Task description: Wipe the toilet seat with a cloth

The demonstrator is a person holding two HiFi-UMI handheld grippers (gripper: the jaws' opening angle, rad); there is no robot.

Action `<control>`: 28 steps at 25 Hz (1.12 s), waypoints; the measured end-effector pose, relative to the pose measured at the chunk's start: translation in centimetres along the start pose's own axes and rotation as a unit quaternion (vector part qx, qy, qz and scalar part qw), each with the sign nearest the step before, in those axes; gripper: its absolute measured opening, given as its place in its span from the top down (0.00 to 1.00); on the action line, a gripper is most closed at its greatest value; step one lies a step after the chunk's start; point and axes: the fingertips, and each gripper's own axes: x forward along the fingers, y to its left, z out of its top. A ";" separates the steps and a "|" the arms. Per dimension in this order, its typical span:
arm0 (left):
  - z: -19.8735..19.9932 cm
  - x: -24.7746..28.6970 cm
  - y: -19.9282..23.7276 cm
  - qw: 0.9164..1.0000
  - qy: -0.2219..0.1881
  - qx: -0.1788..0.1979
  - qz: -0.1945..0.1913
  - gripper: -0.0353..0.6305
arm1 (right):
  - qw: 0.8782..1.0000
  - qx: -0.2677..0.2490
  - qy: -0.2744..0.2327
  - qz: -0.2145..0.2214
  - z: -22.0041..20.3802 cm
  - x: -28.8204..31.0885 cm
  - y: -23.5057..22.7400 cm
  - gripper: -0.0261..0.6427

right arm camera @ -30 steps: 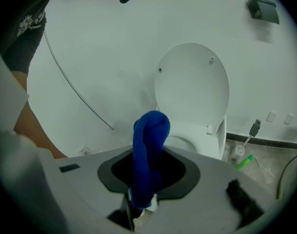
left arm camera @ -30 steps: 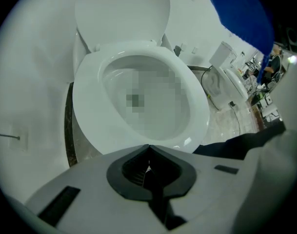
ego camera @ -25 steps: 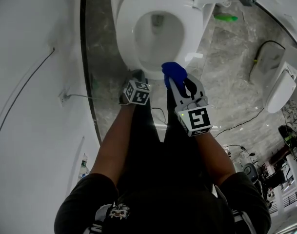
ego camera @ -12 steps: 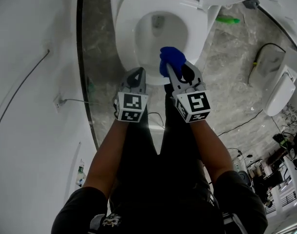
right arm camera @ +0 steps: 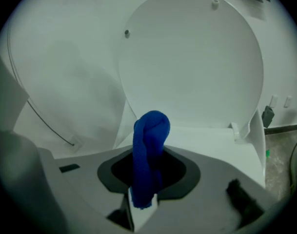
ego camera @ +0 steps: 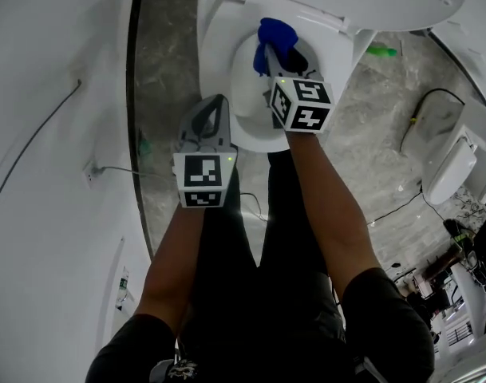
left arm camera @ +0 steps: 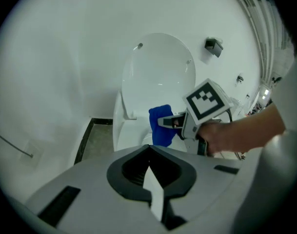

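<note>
The white toilet seat [ego camera: 246,138] is down around the bowl, with the lid [left arm camera: 158,67] raised behind it. My right gripper [ego camera: 266,53] is shut on a bunched blue cloth [ego camera: 276,33] and hangs over the back of the bowl, near the hinge end of the seat. In the right gripper view the cloth [right arm camera: 149,147] sticks up from the closed jaws [right arm camera: 141,199] in front of the lid [right arm camera: 192,57]. My left gripper [ego camera: 218,102] is shut and empty, above the seat's front left rim. From the left gripper [left arm camera: 150,179] I see the cloth [left arm camera: 161,125] and the right gripper [left arm camera: 180,122].
A white wall [ego camera: 43,174] with a thin cable runs along the left, bounded by a dark strip [ego camera: 134,94]. On the marble floor at the right lie a green object [ego camera: 378,51], cables [ego camera: 422,106] and another white seat unit [ego camera: 452,170]. My dark-clad legs stand before the bowl.
The right gripper has carried the cloth from the seat's front rim across the bowl toward its back. The left gripper has risen beside the front left rim and turned its marker cube toward the camera.
</note>
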 end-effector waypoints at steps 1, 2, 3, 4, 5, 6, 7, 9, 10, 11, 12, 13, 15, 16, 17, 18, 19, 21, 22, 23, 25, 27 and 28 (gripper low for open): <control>-0.6 0.3 0.6 1.000 0.009 -0.006 0.005 0.93 | 1.000 0.001 0.003 -0.001 0.3 1.1 0.1 0.82; -1.2 0.6 1.1 1.000 0.016 -0.013 0.009 0.93 | 1.000 -0.002 0.005 0.000 0.6 2.0 0.3 0.82; -1.6 0.9 1.5 1.000 0.021 -0.018 0.011 0.93 | 1.000 -0.006 0.007 0.001 1.0 3.0 0.6 0.82; -1.9 1.2 1.9 0.999 0.025 -0.022 0.013 0.93 | 1.000 -0.010 0.010 0.003 1.3 3.9 0.9 0.82; -2.2 1.3 2.1 0.999 0.028 -0.025 0.014 0.93 | 1.000 -0.012 0.014 0.006 1.6 4.7 1.2 0.82; -2.3 1.5 2.3 0.999 0.030 -0.028 0.014 0.93 | 1.000 -0.013 0.019 0.007 1.7 5.5 1.5 0.82; -2.4 1.5 2.3 0.999 0.031 -0.030 0.013 0.93 | 1.000 -0.010 0.025 0.007 1.8 6.3 1.7 0.82; -2.4 1.5 2.4 0.999 0.031 -0.030 0.011 0.93 | 0.999 -0.004 0.037 0.001 1.9 7.7 1.8 0.82; -2.4 1.5 2.5 0.999 0.031 -0.029 0.010 0.93 | 0.999 -0.006 0.041 -0.004 2.0 8.2 1.7 0.82; -2.4 1.5 2.5 0.999 0.031 -0.028 0.008 0.93 | 0.999 -0.013 0.042 -0.010 2.2 8.6 1.6 0.82; -2.4 1.5 2.6 0.999 0.031 -0.027 0.007 0.93 | 0.999 -0.023 0.044 -0.017 2.3 8.8 1.4 0.82; -2.5 1.5 2.8 0.999 0.031 -0.027 0.007 0.93 | 0.998 -0.035 0.045 -0.022 2.5 8.9 1.3 0.82; -2.6 1.4 3.3 0.999 0.033 -0.027 0.010 0.93 | 0.997 -0.061 0.047 -0.031 2.6 8.8 1.2 0.82; -2.7 1.3 3.5 0.999 0.035 -0.027 0.012 0.93 | 0.996 -0.069 0.047 -0.036 2.7 8.7 0.9 0.82; -2.8 1.3 3.6 0.999 0.038 -0.027 0.014 0.93 | 0.996 -0.071 0.045 -0.040 2.7 8.5 0.5 0.82; -2.9 1.3 3.7 0.999 0.041 -0.026 0.015 0.93 | 0.996 -0.067 0.043 -0.045 2.8 8.3 -0.1 0.82; -3.1 1.5 3.7 0.999 0.043 -0.023 0.016 0.93 | 0.996 -0.062 0.042 -0.051 2.8 8.0 -0.9 0.82; -3.3 1.9 3.4 0.999 0.049 -0.019 0.015 0.93 | 0.995 -0.060 0.041 -0.061 2.7 7.4 -2.6 0.82; -3.4 2.1 3.2 0.998 0.051 -0.017 0.014 0.93 | 0.995 -0.062 0.040 -0.066 2.6 7.2 -3.4 0.82; -3.5 2.3 2.9 0.998 0.053 -0.015 0.012 0.93 | 0.995 -0.063 0.039 -0.070 2.5 6.8 -4.1 0.82; -3.5 2.6 2.0 0.998 0.056 -0.009 0.006 0.93 | 0.994 -0.064 0.035 -0.078 2.3 6.1 -5.3 0.82; -3.2 2.9 0.8 0.998 0.057 -0.002 -0.005 0.93 | 0.994 -0.060 0.033 -0.086 2.0 5.4 -6.5 0.82; -3.1 3.2 0.3 0.998 0.058 0.002 -0.011 0.93 | 0.994 -0.056 0.033 -0.091 1.9 5.0 -7.2 0.82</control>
